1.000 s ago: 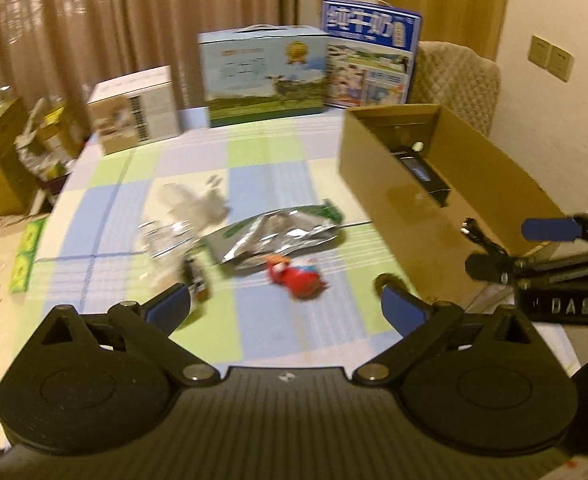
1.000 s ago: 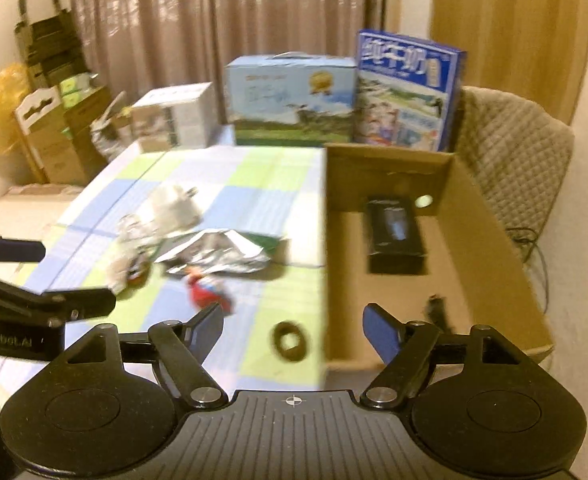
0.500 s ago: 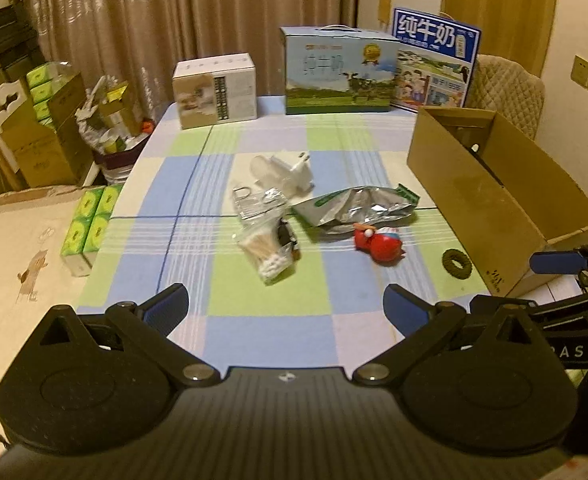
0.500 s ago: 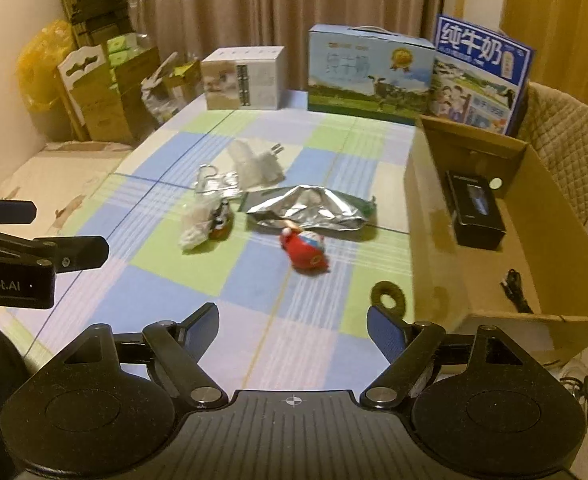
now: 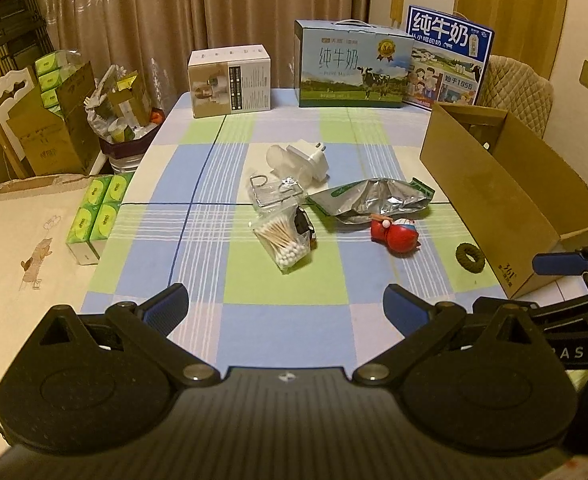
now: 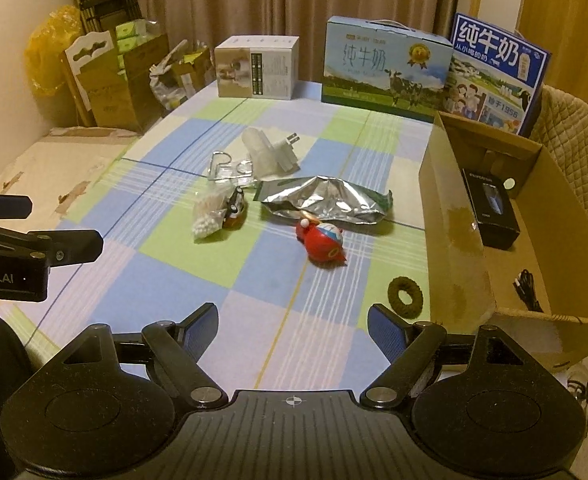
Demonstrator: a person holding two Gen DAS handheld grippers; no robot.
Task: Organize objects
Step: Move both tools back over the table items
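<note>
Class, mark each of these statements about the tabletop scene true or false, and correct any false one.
1. The left gripper holds the red toy. False: both it and the right gripper are open and empty; the toy lies on the table.
2. A black box lies inside the cardboard box. True.
3. The dark hair tie is inside the cardboard box. False: it lies on the tablecloth beside it.
4. The silver foil bag lies just behind the red toy. True.
5. The bag of cotton swabs stands upright. False: it lies flat.
</note>
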